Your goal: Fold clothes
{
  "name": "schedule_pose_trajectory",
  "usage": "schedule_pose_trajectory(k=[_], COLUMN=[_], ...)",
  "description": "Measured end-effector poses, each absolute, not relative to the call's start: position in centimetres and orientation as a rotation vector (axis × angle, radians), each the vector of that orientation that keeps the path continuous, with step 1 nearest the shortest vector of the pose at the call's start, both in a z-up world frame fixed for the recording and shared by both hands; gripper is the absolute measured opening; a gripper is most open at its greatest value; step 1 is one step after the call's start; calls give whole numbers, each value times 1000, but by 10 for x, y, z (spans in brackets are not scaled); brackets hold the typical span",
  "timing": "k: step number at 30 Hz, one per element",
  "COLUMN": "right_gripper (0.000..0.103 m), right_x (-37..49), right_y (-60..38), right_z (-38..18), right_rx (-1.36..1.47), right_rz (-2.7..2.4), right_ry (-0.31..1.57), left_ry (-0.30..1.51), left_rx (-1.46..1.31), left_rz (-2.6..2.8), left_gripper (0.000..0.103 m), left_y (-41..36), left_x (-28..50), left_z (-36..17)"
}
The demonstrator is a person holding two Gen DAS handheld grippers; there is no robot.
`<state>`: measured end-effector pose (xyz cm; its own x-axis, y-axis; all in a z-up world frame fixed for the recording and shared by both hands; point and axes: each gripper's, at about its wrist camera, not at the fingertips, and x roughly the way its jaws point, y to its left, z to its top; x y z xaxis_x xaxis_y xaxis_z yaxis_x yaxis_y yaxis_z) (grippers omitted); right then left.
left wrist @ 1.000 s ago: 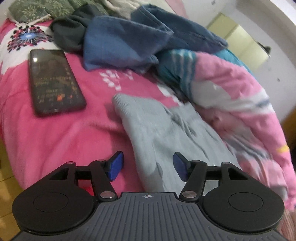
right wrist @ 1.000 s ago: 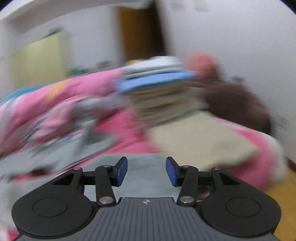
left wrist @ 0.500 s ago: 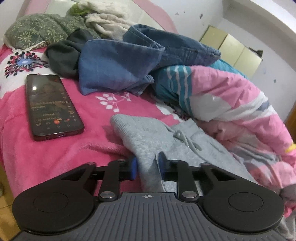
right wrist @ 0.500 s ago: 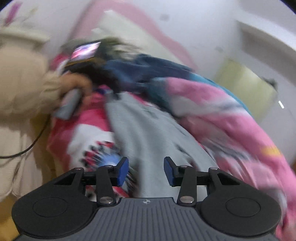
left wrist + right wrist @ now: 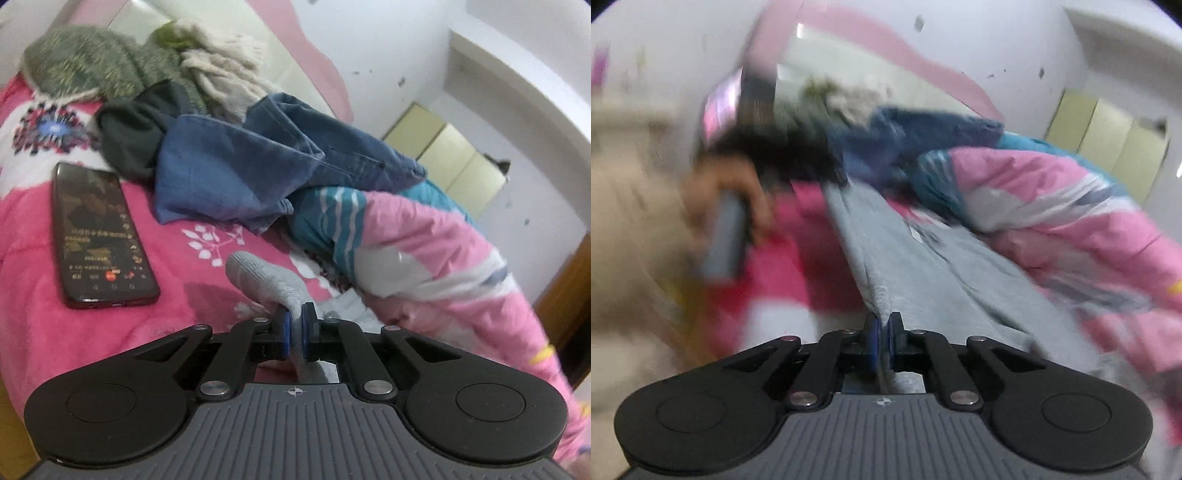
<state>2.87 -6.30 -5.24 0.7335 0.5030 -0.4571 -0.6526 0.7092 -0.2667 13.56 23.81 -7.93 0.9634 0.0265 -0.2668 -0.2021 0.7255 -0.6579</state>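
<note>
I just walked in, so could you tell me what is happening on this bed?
A person is folding clothes with two handheld grippers. The left gripper is shut on one end of the grey garment, and the right gripper is shut on another edge of it. The garment lies stretched along the pink blanket, beside a phone and a pile of unfolded clothes.

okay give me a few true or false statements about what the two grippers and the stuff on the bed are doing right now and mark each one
1. The left gripper is shut on the light grey knit garment. True.
2. The right gripper is open above the bed. False: it is shut on the same grey garment.
3. The black smartphone lies on the pink fleece blanket, its screen lit. True.
4. The crumpled blue denim jeans lie folded on the phone. False: they lie bunched beside it.
</note>
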Motion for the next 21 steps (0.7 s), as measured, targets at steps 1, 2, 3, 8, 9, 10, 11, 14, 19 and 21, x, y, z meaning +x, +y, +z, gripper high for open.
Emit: schedule_pose_trajectory(k=[1,2,3,8,9,10,11,14,19,21], right_gripper=[5,5,5,5,5,5,5,5,11,15], right_x=[30,30,31,36,35,37,39,40,31,30], right_y=[-62,-61,-57,-54,-56,-58,-61,-63,-68,-76], right_z=[-51,-54,-63,-94,-91,-89,-88,-97,-98,-96], right_rx=[-424,-436,-470,-484,-463,-437,-412,-399,-327,-271], right_rz=[691,714,725,747,750,751,751,736,729,742], right_ry=[385,400,419,498,492,490,492,513,526,550], left_ry=[255,268,288,346,348,350,352,377,398,387], left_rx=[-775,-789,-797,-809,-800,-790,-781,-785,-717,-657], left_rz=[127,128,134,148,150,151,153,170,212,263], left_gripper=[4,4,4,4,4,4,4,4,8,9], left_y=[241,243,246,255,255,254,254,255,249,244], left_x=[135,135,135,131,131,131,132,134,134,131], left_z=[-81,-83,-85,-94,-95,-95,-95,-98,-95,-90])
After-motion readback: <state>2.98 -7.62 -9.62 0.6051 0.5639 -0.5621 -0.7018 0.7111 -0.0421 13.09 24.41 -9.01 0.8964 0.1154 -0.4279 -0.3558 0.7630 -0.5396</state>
